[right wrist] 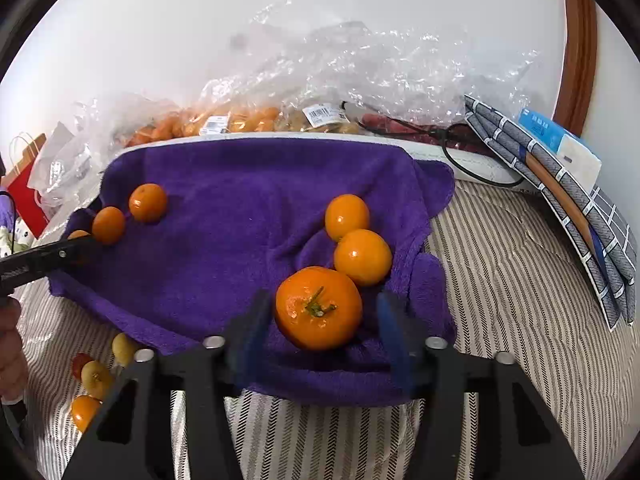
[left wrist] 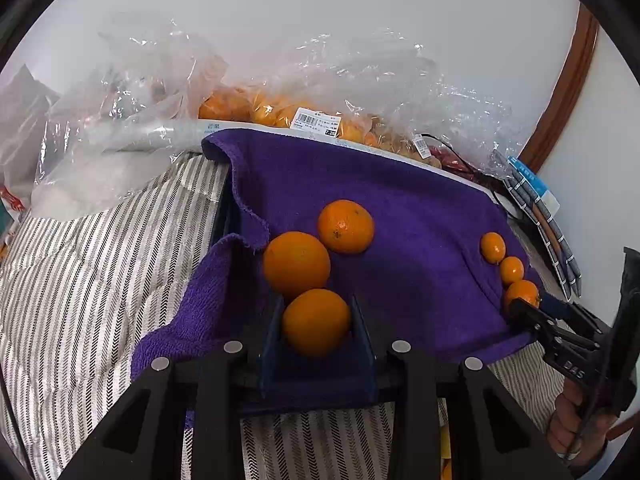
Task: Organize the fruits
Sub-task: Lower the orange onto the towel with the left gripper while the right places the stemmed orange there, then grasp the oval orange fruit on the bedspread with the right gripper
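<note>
since my right gripper (right wrist: 320, 314) stands clear of its stemmed orange (right wrist: 319, 309), it may roll off the purple towel (right wrist: 248, 184); left gripper (left wrist: 317, 322) clamps its orange (left wrist: 316, 322).

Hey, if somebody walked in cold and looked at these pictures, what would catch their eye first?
Bright oranges on a purple towel spread over a striped bedcover. The left gripper pinches one orange; the right gripper stands open around a stemmed orange. Behind, crinkled plastic bags hold more fruit.
</note>
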`<action>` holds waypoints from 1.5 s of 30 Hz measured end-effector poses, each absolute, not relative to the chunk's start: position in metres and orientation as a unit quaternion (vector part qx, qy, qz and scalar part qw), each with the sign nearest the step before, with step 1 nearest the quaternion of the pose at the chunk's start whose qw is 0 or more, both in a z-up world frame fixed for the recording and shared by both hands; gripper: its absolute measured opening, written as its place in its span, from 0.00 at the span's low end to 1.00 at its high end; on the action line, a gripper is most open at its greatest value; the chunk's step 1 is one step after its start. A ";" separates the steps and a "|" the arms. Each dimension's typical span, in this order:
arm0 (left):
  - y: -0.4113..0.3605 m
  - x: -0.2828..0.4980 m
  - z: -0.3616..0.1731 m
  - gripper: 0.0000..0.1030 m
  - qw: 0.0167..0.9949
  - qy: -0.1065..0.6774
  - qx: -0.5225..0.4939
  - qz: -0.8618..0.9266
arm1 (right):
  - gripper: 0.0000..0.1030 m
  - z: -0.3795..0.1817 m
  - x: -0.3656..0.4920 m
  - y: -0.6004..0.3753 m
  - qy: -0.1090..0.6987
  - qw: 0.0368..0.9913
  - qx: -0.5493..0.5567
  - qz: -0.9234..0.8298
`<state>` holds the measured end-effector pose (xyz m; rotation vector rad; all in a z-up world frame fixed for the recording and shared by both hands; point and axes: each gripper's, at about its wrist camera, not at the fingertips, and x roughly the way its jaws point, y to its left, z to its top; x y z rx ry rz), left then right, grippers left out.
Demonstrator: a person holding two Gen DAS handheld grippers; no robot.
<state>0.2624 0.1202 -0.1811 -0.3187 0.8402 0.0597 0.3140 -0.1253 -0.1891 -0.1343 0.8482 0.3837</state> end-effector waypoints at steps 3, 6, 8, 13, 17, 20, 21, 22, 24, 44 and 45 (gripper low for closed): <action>0.122 0.263 -0.181 0.31 0.900 0.405 -0.158 0.027 | 0.65 -0.185 0.309 -0.127 0.397 0.895 -0.060 0.196; 0.122 0.264 -0.182 0.31 0.900 0.406 -0.156 0.028 | 0.67 -0.181 0.303 -0.127 0.381 0.902 -0.064 0.195; 0.122 0.263 -0.181 0.34 0.901 0.405 -0.154 0.027 | 0.67 -0.178 0.300 -0.127 0.369 0.908 -0.067 0.189; 0.124 0.261 -0.178 0.44 0.903 0.396 -0.165 0.019 | 0.67 -0.171 0.292 -0.131 0.362 0.916 -0.051 0.167; 0.127 0.258 -0.173 0.45 0.905 0.386 -0.176 0.019 | 0.67 -0.160 0.268 -0.132 0.363 0.919 -0.032 0.152; 0.129 0.255 -0.168 0.46 0.909 0.377 -0.175 0.022 | 0.67 -0.154 0.241 -0.123 0.363 0.916 -0.039 0.166; 0.129 0.254 -0.166 0.46 0.911 0.372 -0.174 0.024 | 0.67 -0.154 0.230 -0.119 0.365 0.913 -0.039 0.176; 0.130 0.252 -0.164 0.47 0.914 0.366 -0.173 0.026 | 0.67 -0.154 0.222 -0.114 0.369 0.910 -0.040 0.187; 0.130 0.251 -0.161 0.47 0.918 0.358 -0.170 0.030 | 0.67 -0.157 0.206 -0.104 0.380 0.899 -0.041 0.214; 0.144 0.247 -0.158 0.49 0.915 0.350 -0.198 0.027 | 0.44 -0.194 0.182 -0.039 0.417 0.862 -0.121 0.261; 0.142 0.247 -0.158 0.49 0.915 0.351 -0.196 0.028 | 0.40 -0.195 0.184 -0.038 0.421 0.860 -0.122 0.263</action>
